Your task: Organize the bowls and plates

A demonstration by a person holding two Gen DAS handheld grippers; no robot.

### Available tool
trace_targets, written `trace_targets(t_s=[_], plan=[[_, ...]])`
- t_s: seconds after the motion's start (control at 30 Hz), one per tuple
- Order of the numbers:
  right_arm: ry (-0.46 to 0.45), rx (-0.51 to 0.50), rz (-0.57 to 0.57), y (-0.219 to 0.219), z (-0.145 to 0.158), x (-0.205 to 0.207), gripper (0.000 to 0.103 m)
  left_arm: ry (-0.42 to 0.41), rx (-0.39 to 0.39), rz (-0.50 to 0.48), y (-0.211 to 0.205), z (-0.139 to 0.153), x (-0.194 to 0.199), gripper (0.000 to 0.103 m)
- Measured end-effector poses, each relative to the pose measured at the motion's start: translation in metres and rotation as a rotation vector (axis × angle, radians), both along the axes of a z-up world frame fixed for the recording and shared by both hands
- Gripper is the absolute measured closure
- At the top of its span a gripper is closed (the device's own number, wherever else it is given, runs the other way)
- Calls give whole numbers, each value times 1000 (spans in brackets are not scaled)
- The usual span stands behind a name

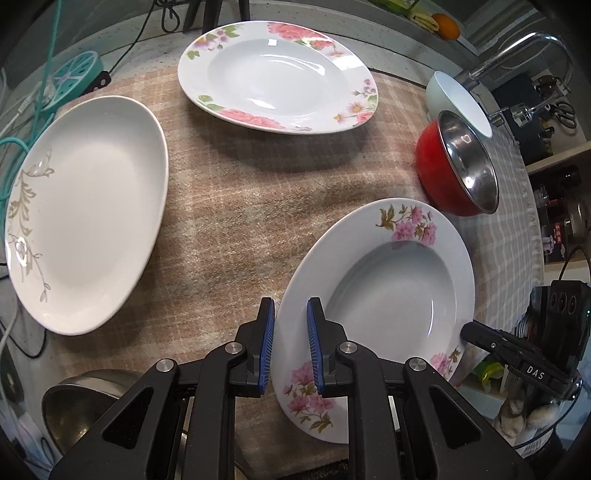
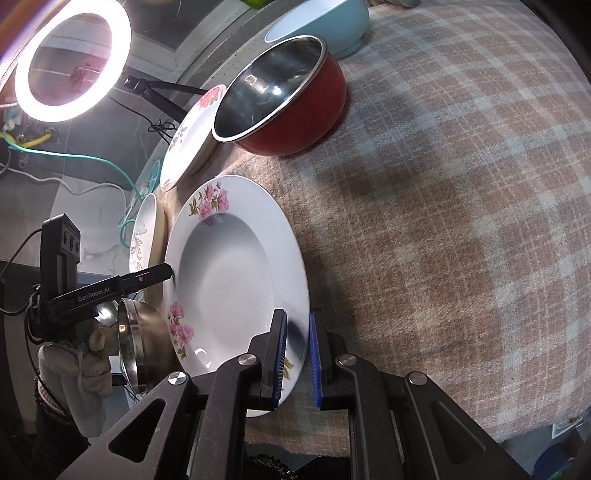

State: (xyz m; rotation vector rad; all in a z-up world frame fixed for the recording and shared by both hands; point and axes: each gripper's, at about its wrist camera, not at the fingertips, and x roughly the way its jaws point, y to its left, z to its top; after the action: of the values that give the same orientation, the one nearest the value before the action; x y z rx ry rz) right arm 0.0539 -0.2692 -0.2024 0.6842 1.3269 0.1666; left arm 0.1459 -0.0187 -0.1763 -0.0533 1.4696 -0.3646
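A deep white plate with small pink flowers [image 1: 388, 306] [image 2: 229, 280] is held by both grippers at opposite rims. In the left wrist view my left gripper [image 1: 291, 345] is shut on its near rim, one blue pad above and one below. My right gripper [image 2: 297, 343] is shut on the other rim, and its tip [image 1: 467, 330] shows at the plate's right edge. The left gripper's tip [image 2: 162, 273] meets the far rim in the right wrist view. A peony plate [image 1: 277, 70] [image 2: 188, 140] and a white plate with a grey vine [image 1: 88, 206] [image 2: 146, 229] lie on the cloth.
A red bowl with a steel inside [image 1: 436, 173] [image 2: 306, 110] and a pale blue bowl [image 1: 450, 96] [image 2: 332, 29] stand beyond the held plate. A steel bowl [image 1: 81, 398] [image 2: 144, 343] sits near the left hand's glove [image 2: 74, 369]. Checked cloth [image 1: 240, 192], ring light [image 2: 74, 59], tap [image 1: 517, 48].
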Motion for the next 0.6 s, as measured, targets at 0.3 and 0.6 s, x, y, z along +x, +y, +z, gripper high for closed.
trace_targets(t_s=[0.3, 0.6], plan=[[7, -2, -9, -2, 0, -3, 92, 5, -1, -11, -3, 0, -6, 87], [11, 1, -8, -4, -1, -9, 92, 15, 2, -17, -8, -3, -6, 87]])
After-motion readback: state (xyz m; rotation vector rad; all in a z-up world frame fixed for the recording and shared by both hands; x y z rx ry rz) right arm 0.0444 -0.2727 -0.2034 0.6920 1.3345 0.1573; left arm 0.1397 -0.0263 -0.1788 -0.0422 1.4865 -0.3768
